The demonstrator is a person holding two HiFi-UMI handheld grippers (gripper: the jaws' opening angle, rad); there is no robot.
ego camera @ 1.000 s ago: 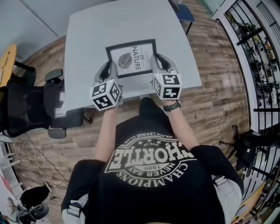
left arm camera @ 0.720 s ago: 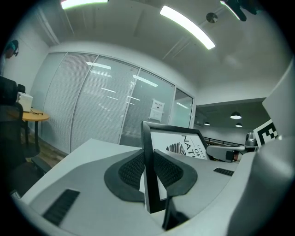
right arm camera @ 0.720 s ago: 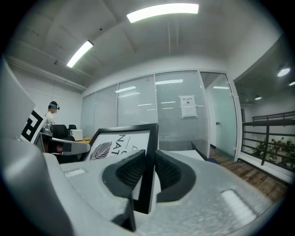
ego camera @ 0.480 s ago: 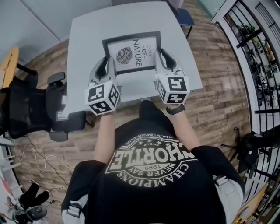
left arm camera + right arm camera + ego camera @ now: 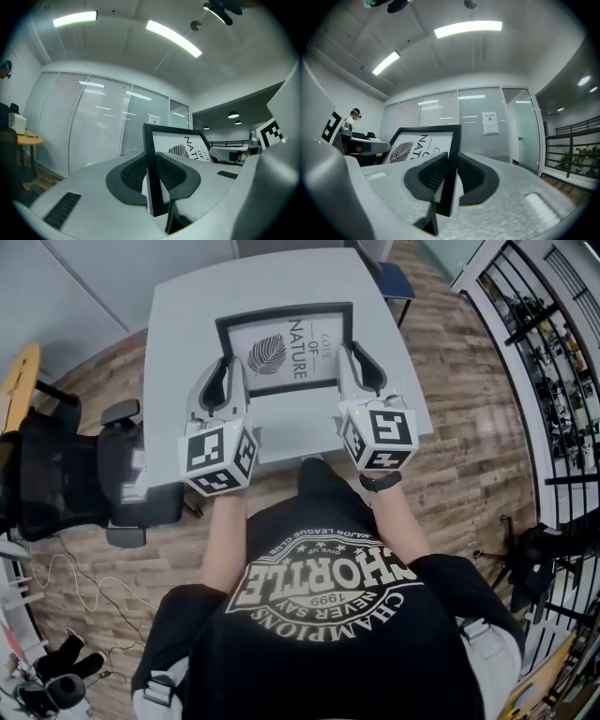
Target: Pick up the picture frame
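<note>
Above table (image 5: 178, 324), left tongs (image 5: 225, 369), right tongs (image 5: 360, 357) seemingly level, clamping picture frame (image 5: 286, 348)

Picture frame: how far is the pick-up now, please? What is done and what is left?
Done: the left hand-held gripper and the right hand-held gripper are each shut on a side edge of the picture frame. In hand: the frame seems to be off the table, since both gripper views show only the room behind it. Left: probably nothing more than holding it level.
</note>
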